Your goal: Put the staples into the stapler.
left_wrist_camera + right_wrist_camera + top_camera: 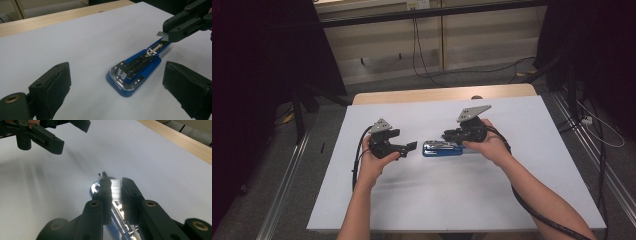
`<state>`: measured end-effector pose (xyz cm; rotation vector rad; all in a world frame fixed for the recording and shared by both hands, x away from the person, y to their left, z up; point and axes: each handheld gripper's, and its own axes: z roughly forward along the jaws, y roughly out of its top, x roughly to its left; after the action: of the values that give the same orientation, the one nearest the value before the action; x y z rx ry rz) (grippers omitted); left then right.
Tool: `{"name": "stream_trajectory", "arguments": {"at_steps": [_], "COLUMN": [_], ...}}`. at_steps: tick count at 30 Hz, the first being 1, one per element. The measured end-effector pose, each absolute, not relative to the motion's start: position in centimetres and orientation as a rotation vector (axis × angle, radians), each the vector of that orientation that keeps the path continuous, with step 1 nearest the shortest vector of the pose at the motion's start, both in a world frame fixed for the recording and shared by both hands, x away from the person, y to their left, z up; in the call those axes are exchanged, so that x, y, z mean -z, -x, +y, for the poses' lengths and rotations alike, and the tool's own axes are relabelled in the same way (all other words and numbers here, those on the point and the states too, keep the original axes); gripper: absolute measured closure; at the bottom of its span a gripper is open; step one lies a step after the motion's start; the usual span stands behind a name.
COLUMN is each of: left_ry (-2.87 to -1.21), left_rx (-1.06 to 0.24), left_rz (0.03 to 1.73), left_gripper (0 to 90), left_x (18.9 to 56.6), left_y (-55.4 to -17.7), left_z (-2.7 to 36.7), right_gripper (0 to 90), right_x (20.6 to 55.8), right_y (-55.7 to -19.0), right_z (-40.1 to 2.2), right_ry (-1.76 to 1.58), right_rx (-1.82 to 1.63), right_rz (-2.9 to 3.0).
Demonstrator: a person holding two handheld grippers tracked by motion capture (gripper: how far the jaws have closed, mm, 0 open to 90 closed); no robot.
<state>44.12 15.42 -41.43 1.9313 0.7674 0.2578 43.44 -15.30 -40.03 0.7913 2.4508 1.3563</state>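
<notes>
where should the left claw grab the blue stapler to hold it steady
Grip the blue stapler across its wide rounded front end, one jaw on each long blue side, coming from above and the left. It lies flat with the magazine open; the right claw is shut on a staple strip over the far end.

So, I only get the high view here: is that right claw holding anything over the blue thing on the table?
Observer: Yes. The right gripper view shows the right claw shut on a short strip of staples.
Operator: And what is the blue thing?
Observer: A blue stapler. In the left gripper view its metal staple track lies bare on top.
Operator: Is the left claw gripping it?
Observer: No. The left claw stands wide open, with both pads well clear of the stapler's sides.
</notes>
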Motion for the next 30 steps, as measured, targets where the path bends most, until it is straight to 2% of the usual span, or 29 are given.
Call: {"name": "stream_trajectory", "arguments": {"at_steps": [30], "left_ry": [-1.943], "left_rx": [-0.251], "left_rz": [0.783], "left_gripper": [7.9], "left_x": [41.4], "left_y": [-44.0], "left_z": [15.6], "right_gripper": [79.3], "right_x": [39.8], "right_y": [-46.4], "right_z": [-13.9], "right_ry": [-0.644], "right_rx": [-1.335], "right_rz": [2.512]}}
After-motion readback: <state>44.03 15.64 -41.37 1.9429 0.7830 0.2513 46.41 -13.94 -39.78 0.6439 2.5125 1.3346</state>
